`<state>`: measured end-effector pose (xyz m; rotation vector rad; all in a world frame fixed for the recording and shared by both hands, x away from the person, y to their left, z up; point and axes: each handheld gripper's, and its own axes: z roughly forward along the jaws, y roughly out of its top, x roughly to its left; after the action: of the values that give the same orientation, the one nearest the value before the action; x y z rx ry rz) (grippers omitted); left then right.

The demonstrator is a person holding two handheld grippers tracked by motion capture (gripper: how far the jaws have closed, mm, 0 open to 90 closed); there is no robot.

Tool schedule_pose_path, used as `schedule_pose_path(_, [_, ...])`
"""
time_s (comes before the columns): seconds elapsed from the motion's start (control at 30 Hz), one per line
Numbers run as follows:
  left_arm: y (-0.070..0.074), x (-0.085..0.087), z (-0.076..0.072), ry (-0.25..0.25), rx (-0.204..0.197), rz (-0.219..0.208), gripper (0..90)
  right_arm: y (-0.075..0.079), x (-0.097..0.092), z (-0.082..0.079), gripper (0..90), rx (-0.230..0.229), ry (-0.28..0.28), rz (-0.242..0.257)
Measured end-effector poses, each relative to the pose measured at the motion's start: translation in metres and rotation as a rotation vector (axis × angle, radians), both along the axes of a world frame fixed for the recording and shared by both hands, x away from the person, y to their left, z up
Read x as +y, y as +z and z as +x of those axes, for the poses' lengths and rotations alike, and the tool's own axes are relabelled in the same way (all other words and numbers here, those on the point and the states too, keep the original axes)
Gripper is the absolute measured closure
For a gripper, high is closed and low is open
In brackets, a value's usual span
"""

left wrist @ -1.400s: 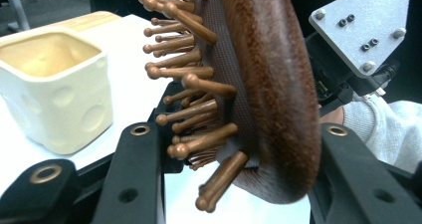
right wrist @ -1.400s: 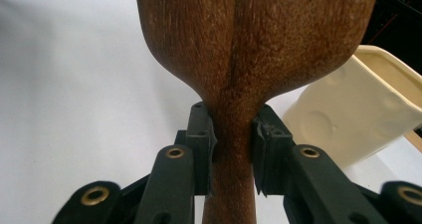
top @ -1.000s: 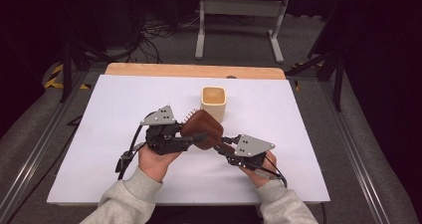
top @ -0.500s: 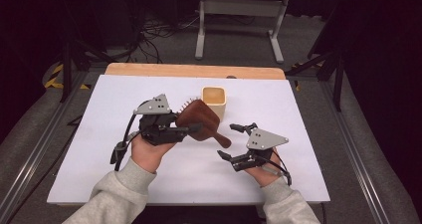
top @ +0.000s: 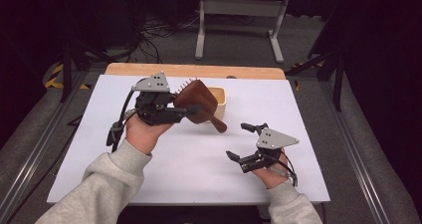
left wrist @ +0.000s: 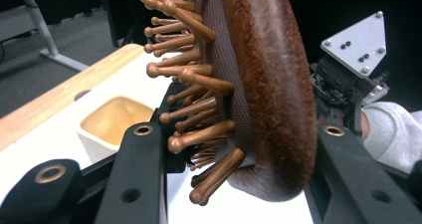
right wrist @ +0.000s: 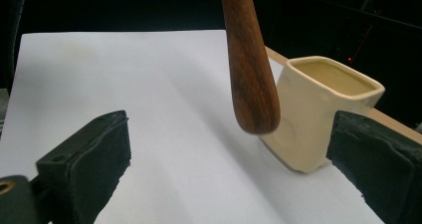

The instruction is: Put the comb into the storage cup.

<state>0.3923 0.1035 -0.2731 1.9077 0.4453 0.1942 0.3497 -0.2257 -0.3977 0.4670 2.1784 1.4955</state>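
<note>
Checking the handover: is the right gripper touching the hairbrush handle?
Apart. In the right gripper view, the hairbrush handle hangs ahead of the right gripper, whose jaws stand wide open with white table visible between them.

The high view is looking forward and down from above the person's side, taking in the whole white table (top: 199, 184). The left gripper view is sitting right against the wooden hairbrush (left wrist: 268, 84), facing across to the cream cup (left wrist: 112, 122). The right gripper view is looking low and level over the table, sharing that cup (right wrist: 318, 114) and brush handle (right wrist: 249, 69).
</note>
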Motion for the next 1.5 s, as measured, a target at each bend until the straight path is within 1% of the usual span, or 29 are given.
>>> schedule_pose_path(0.07, [0.004, 0.0, 0.003, 0.006, -0.005, 0.005, 59.3, 0.0, -0.003, 0.0, 3.9, 0.0, -0.009, 0.008])
schedule_pose_path(0.2, [0.012, -0.002, 0.01, 0.018, -0.012, 0.023, 59.2, 0.001, -0.01, 0.001, 3.9, 0.016, -0.015, 0.036])
schedule_pose_path(0.27, [0.015, -0.002, 0.012, 0.021, -0.016, 0.031, 59.2, 0.001, -0.013, 0.002, 3.9, 0.015, -0.024, 0.036])
schedule_pose_path(0.43, [0.019, -0.003, 0.018, 0.032, -0.021, 0.034, 59.1, -0.001, -0.016, 0.005, 3.9, 0.032, -0.037, 0.031])
schedule_pose_path(0.47, [0.021, -0.003, 0.019, 0.033, -0.013, 0.036, 59.1, -0.002, -0.016, 0.005, 3.9, 0.036, -0.039, 0.028])
schedule_pose_path(0.5, [0.022, -0.003, 0.02, 0.041, -0.023, 0.04, 59.0, -0.002, -0.017, 0.006, 3.9, 0.037, -0.042, 0.026])
schedule_pose_path(0.6, [0.026, -0.003, 0.023, 0.046, -0.026, 0.045, 59.0, -0.003, -0.018, 0.007, 3.9, 0.041, -0.046, 0.027])
schedule_pose_path(0.7, [0.03, -0.003, 0.026, 0.058, -0.029, 0.04, 59.0, -0.003, -0.019, 0.008, 3.9, 0.044, -0.049, 0.03])
schedule_pose_path(0.77, [0.032, -0.002, 0.028, 0.068, -0.037, 0.041, 59.0, -0.004, -0.02, 0.009, 3.9, 0.046, -0.049, 0.029])
schedule_pose_path(0.8, [0.033, -0.001, 0.03, 0.075, -0.047, 0.043, 58.9, -0.004, -0.02, 0.009, 3.9, 0.05, -0.052, 0.028])
schedule_pose_path(0.83, [0.034, -0.001, 0.032, 0.076, -0.035, 0.038, 58.9, -0.004, -0.02, 0.009, 3.9, 0.051, -0.053, 0.029])
schedule_pose_path(0.87, [0.035, 0.0, 0.033, 0.08, -0.034, 0.036, 58.9, -0.004, -0.02, 0.01, 3.9, 0.05, -0.051, 0.03])
schedule_pose_path(1.07, [0.037, 0.001, 0.043, 0.109, -0.043, 0.05, 58.8, -0.005, -0.021, 0.011, 3.9, 0.053, -0.054, 0.032])
schedule_pose_path(1.27, [0.036, 0.0, 0.049, 0.123, -0.032, 0.041, 58.8, -0.004, -0.022, 0.011, 3.9, 0.054, -0.056, 0.037])
schedule_pose_path(1.37, [0.033, -0.004, 0.055, 0.146, -0.032, 0.039, 58.8, -0.004, -0.023, 0.011, 3.9, 0.059, -0.062, 0.039])
schedule_pose_path(1.43, [0.032, -0.004, 0.057, 0.148, -0.027, 0.038, 58.7, -0.004, -0.023, 0.011, 3.9, 0.059, -0.062, 0.04])
schedule_pose_path(1.5, [0.03, -0.007, 0.062, 0.16, -0.024, 0.033, 58.8, -0.005, -0.023, 0.011, 3.9, 0.06, -0.062, 0.039])
